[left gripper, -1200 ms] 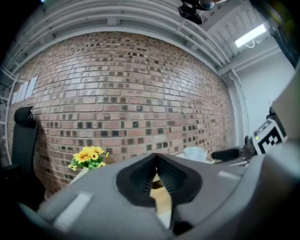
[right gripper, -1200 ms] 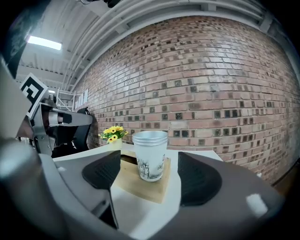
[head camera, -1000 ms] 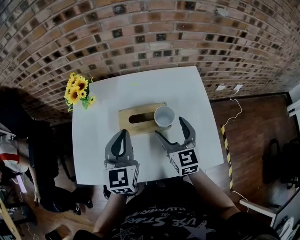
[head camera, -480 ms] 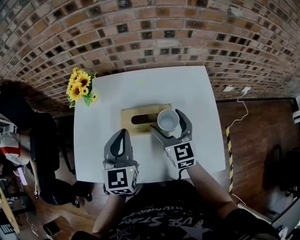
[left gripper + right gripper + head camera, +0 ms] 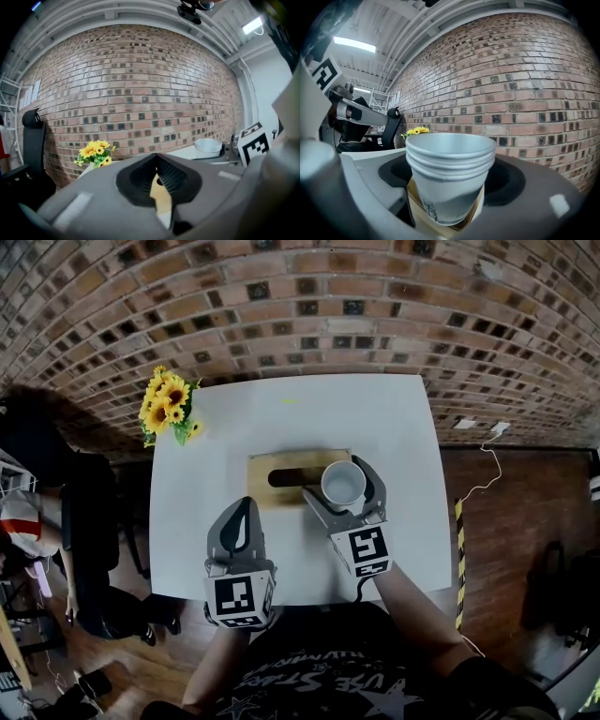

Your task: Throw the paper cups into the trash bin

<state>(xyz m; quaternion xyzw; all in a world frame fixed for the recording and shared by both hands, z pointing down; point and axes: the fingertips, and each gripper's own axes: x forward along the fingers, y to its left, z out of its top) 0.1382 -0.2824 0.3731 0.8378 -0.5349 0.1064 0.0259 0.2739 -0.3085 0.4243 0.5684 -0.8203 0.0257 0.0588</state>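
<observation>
A stack of white paper cups (image 5: pixel 343 482) (image 5: pixel 450 159) stands upright on the right end of a wooden box (image 5: pixel 281 470) in the middle of the white table (image 5: pixel 216 465). My right gripper (image 5: pixel 342 487) (image 5: pixel 450 192) is open, with one jaw on each side of the stack. A little wood shows between the jaws and the cup wall. My left gripper (image 5: pixel 241 509) (image 5: pixel 157 161) is shut and empty, over the table's near part, left of the cups. The left gripper view shows the cups (image 5: pixel 208 146) at its right. No trash bin is in view.
A bunch of sunflowers (image 5: pixel 167 407) (image 5: pixel 96 153) stands at the table's far left corner. A brick wall (image 5: pixel 309 306) runs behind the table. A black chair (image 5: pixel 94 521) and a person (image 5: pixel 19 521) are on the left. A white cable (image 5: pixel 483 470) lies on the floor at right.
My right gripper has moved forward from short of the cups until its jaws stand round the stack. The left gripper has stayed put.
</observation>
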